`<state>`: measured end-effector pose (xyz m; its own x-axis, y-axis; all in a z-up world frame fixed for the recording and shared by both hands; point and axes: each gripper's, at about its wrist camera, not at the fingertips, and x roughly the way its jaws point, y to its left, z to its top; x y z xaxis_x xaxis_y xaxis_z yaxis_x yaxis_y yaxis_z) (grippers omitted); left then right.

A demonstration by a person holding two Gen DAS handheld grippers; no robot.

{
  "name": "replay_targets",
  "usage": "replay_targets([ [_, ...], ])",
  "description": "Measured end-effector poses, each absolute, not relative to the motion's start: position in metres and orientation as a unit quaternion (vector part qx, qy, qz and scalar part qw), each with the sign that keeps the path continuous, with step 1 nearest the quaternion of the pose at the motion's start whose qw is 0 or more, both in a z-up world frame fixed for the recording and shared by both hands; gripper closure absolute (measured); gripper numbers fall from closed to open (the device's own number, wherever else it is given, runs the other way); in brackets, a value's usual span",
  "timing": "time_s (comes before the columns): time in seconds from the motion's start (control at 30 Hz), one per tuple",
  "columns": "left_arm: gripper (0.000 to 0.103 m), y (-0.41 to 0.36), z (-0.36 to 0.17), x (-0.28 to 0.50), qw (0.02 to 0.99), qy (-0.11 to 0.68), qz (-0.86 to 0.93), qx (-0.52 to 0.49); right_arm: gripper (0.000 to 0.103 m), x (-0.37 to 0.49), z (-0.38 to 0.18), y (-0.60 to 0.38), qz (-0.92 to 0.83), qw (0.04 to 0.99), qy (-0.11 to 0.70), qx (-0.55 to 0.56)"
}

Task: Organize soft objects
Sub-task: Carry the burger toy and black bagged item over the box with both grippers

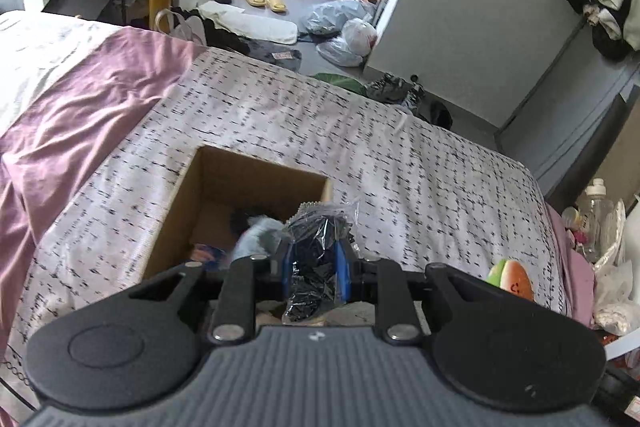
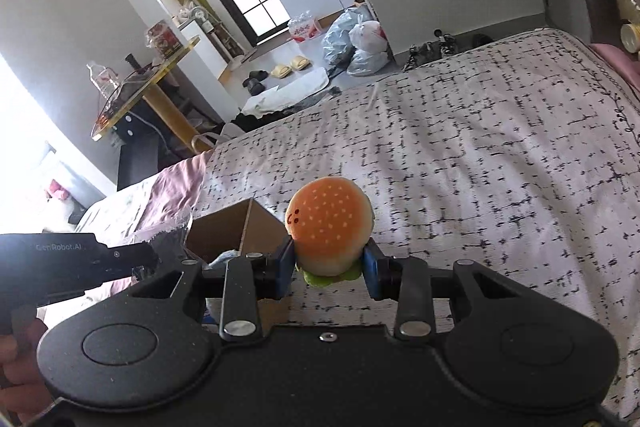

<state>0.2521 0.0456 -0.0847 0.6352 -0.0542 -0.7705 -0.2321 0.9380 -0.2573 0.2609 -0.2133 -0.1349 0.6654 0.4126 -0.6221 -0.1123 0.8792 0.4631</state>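
Left wrist view: my left gripper (image 1: 316, 259) is clamped nearly closed on a clear crinkly plastic packet of something black (image 1: 314, 247), blue pads squeezing it from both sides, packet sitting at 6 o'clock in frame, over the near right corner of the cardboard box (image 1: 224, 187). Box is open-topped, plain brown, square, resting on the bed. Inside it: a pale grey-blue soft item (image 1: 260, 233), something dark behind it, and a bit of blue and orange low at the left wall; can't identify those further, blurred. At 4 o'clock from the packet, the burger plush (image 1: 514, 277) shows past my gripper's frame.

Right wrist view: my right gripper (image 2: 330, 263) is partly closed on the burger plush (image 2: 330, 223), pads pressing its sides. Plush is round, orange sesame-dotted bun, small stitched face, green lettuce frill underneath. Held above the bedspread (image 2: 480, 167), box (image 2: 236, 231) at its 9 o'clock, left gripper body further out at 9. Bedspread is white woven fabric with black dashes; a mauve satin sheet (image 1: 72, 115) lies wrinkled at 10 o'clock.
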Motion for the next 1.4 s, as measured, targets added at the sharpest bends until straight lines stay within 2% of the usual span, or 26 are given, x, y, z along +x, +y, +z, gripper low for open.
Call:
replay_targets([
  [0.67, 0.082, 0.126, -0.103, 0.268, 0.881, 0.420, 0.088, -0.198, 0.068, 0.276, -0.128, -0.151, 0.167, 0.888, 0.394, 0.171],
  [1.23, 0.081, 0.148, -0.140, 0.299, 0.865, 0.451, 0.085, -0.201, 0.068, 0.300, -0.131, -0.097, 0.191, 0.878, 0.412, 0.148],
  [1.4, 0.072, 0.153, -0.141, 0.306, 0.865, 0.447, 0.087, -0.210, 0.068, 0.309, -0.130, -0.082, 0.201, 0.875, 0.416, 0.144],
])
